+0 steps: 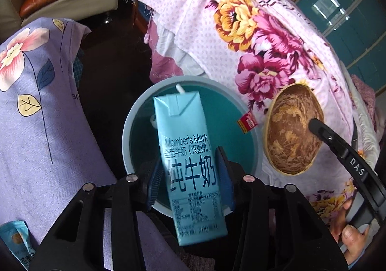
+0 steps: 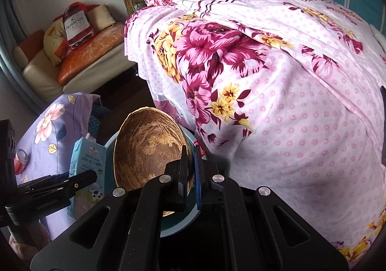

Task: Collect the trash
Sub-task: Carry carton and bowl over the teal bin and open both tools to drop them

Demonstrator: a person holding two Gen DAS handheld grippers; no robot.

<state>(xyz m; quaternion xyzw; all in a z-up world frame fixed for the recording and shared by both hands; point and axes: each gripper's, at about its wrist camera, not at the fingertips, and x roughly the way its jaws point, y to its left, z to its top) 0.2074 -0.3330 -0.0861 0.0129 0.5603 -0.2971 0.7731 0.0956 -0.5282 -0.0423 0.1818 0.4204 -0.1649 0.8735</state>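
Note:
My left gripper (image 1: pixel 189 174) is shut on a light blue milk carton (image 1: pixel 188 150) and holds it upright over the open round teal bin (image 1: pixel 253 123). The carton also shows in the right wrist view (image 2: pixel 84 162), with the left gripper (image 2: pixel 79 181) beside it. My right gripper (image 2: pixel 191 174) is shut on the rim of a brown fruit shell half (image 2: pixel 149 147), held above the bin's right edge (image 2: pixel 183 222). The shell also shows in the left wrist view (image 1: pixel 294 131), with the right gripper's finger (image 1: pixel 337 147) on it.
A pink floral quilt (image 1: pixel 253 29) covers the bed behind the bin. A purple floral cloth (image 1: pixel 36 114) lies left, with a blue snack wrapper (image 1: pixel 17 237) and a red can (image 2: pixel 20 161) on it. A small red wrapper (image 1: pixel 247 122) sits by the bin. A sofa (image 2: pixel 84 63) stands far left.

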